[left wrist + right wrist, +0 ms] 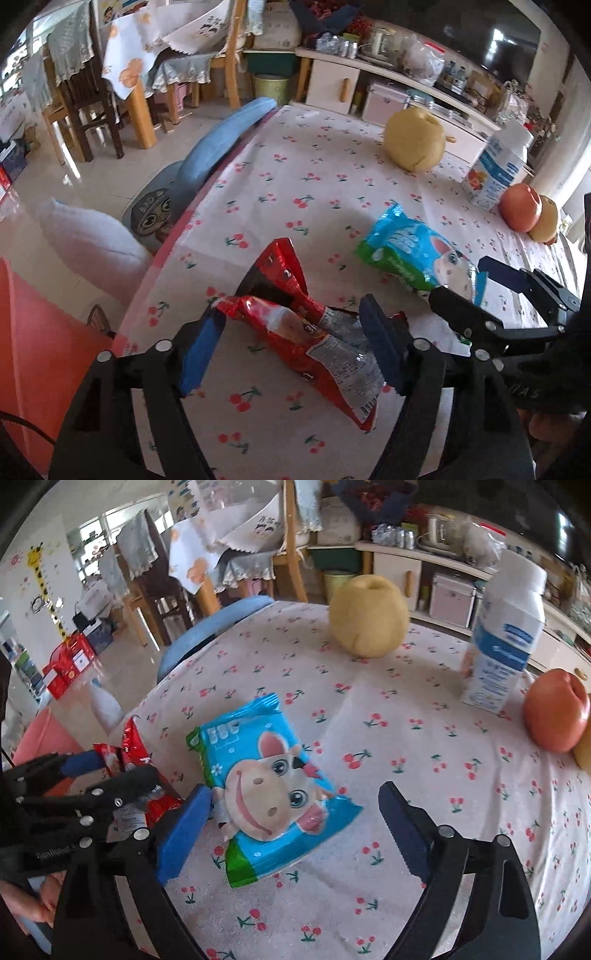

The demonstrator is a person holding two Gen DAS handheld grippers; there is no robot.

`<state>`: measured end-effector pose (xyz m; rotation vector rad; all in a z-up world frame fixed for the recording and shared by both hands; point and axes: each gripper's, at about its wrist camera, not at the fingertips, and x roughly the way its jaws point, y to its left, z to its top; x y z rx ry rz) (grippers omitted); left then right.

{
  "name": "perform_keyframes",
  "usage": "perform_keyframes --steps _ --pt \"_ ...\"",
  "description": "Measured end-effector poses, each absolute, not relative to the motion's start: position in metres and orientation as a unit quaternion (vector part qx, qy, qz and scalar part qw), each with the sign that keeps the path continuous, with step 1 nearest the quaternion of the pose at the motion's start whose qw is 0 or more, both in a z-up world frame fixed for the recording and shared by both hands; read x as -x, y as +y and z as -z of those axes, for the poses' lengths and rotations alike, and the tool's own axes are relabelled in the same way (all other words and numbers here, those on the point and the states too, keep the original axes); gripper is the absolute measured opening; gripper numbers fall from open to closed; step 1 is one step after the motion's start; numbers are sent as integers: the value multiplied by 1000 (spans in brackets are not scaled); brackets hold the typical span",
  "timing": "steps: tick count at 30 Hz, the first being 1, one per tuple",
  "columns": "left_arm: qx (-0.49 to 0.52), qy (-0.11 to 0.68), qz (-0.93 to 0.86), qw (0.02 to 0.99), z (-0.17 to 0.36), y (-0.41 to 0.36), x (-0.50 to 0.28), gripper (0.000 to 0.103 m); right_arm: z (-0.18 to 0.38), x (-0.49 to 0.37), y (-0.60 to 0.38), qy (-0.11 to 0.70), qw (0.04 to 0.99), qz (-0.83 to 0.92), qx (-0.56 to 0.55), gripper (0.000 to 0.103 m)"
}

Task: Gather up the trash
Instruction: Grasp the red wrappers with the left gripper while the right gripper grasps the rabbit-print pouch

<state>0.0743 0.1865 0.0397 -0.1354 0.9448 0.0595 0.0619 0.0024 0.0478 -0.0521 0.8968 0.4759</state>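
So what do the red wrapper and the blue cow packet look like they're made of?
Red wrapper: thin glossy plastic film, probably foil-lined, judging by sharp crinkles and shiny highlights. Blue cow packet: smooth printed plastic film with a soft sheen and a crimped serrated end seal.

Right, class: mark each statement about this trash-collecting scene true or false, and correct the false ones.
1. The left tongs straddle a crumpled red foil wrapper. True.
2. The blue cartoon-cow snack packet hangs in the air. False: it lies on the cherry-print tablecloth.
3. The right tongs are shut. False: they are open around the packet.
4. The white-and-blue milk carton stands upright. True.
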Motion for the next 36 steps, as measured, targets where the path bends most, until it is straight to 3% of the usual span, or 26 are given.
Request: perform_keyframes --steps 9,11,13,16,21,36 --pt "125 458 -51 879 -36 197 -79 80 -43 -65 2 436 869 -231 27 92" --pt "132 458 -42 878 -34 195 -79 79 -43 -62 6 431 873 -223 46 87" --pt "113 458 -42 881 -32 185 -81 77 -44 -59 7 427 874 -226 54 73" --pt "94 456 -36 884 -32 177 -81 66 -44 -55 10 423 876 -219 73 65" --pt "86 456 -26 885 -33 176 -79 58 -46 -48 9 414 880 -223 75 54" --pt "95 453 19 886 -38 176 -64 40 -50 -17 -6 409 885 -211 76 47"
